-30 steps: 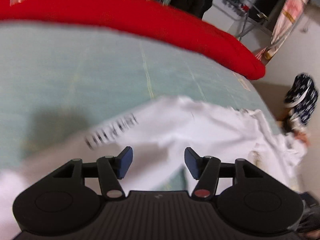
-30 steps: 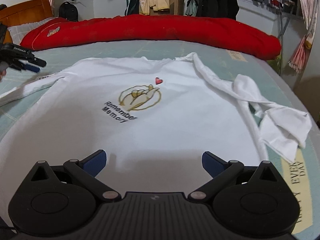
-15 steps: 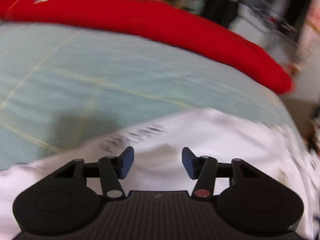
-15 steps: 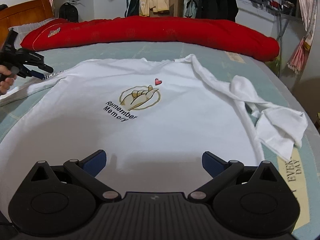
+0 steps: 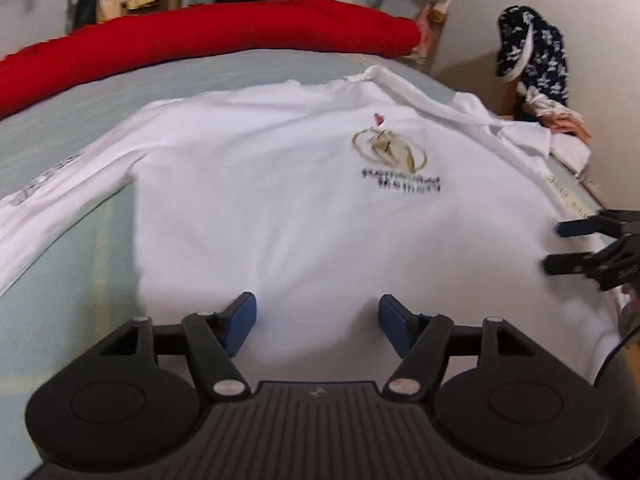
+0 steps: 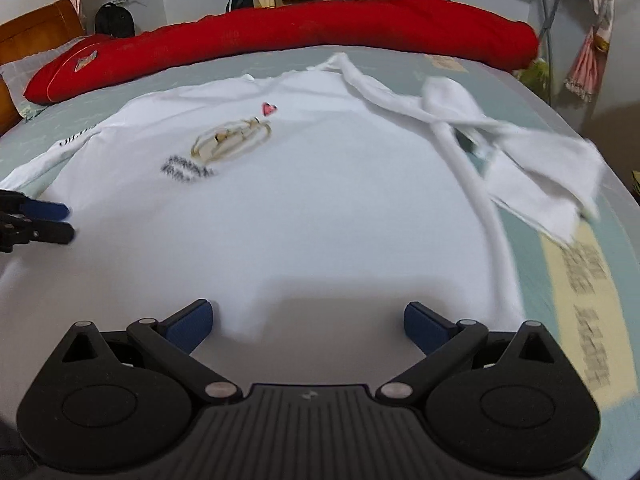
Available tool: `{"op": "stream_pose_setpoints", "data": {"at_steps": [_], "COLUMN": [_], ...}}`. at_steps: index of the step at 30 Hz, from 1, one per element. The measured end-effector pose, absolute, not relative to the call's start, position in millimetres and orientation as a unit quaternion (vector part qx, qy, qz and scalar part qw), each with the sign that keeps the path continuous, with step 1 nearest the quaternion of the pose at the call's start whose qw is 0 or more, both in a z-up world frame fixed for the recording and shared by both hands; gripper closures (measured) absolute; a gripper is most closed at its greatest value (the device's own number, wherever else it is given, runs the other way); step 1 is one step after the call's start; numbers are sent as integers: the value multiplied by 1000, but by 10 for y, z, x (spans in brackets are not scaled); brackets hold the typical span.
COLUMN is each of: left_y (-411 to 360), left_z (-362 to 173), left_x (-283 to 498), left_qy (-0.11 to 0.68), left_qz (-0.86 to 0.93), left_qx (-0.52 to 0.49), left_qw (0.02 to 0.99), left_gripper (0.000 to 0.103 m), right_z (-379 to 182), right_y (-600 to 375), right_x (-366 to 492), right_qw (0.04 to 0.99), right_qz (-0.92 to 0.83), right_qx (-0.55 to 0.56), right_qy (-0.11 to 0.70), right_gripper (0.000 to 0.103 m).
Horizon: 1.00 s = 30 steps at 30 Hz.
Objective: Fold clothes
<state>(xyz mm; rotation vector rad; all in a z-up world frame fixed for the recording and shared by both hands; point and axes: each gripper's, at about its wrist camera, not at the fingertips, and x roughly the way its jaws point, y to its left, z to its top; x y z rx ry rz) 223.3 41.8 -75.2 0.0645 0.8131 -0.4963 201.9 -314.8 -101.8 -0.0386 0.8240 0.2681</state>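
While both grippers, left [image 5: 318, 322] and right [image 6: 308, 322], are hovering with jaws open over the shirt [image 6: 280, 208], a shallow pinch is risking dragging its hem crooked.

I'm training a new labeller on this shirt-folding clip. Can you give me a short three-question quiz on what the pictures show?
1. True or false: the white shirt lies print side up on the bed.
2. Which sleeve is crumpled rather than laid out straight?
A. the right sleeve
B. the left sleeve
C. neither
3. Fill in: along the far side of the bed lies a rolled ____ blanket.

Key
1. True; the heart and hand print faces up.
2. A.
3. Red.

For the trainer: the left gripper and the right gripper are both open over the hem, and the left jaws have just been opening with nothing between them.
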Motion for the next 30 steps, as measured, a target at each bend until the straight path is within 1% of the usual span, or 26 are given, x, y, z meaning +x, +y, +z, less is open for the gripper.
{"op": "stream_pose_setpoints", "data": {"at_steps": [5, 9, 10, 14, 19, 23, 26, 30], "left_y": [514, 382, 378, 348, 303, 255, 263, 357], "left_z": [-689, -536, -512, -442, -425, -558, -709, -767], "left_x": [1979, 1938, 1976, 2249, 2787, 3191, 3401, 3422], "left_qy": [394, 383, 386, 399, 410, 416, 423, 425], "left_qz": [-211, -195, -197, -212, -218, -225, -203, -214], "left_qx": [37, 63, 49, -9, -48, -46, -26, -10], "left_qw": [894, 901, 900, 892, 884, 880, 883, 879], "left_gripper": [31, 31, 31, 31, 31, 31, 31, 30], "right_z": [-1075, -929, -868, -661, -631, -731, -825, -900], "right_y": [-3419, -3407, -3390, -3191, -2785, -2436, -2501, -2681], "right_x": [1706, 1759, 1802, 2092, 2623, 3065, 3172, 3247], "right_qw": [913, 915, 916, 913, 884, 859, 857, 858], "right_qz": [126, 139, 155, 229, 327, 378, 364, 330], "right_qx": [-9, 6, 14, 14, -2, -14, -37, -55], "right_qy": [388, 378, 370, 336, 333, 346, 363, 389], "right_gripper": [0, 0, 0, 0, 0, 0, 0, 0]}}
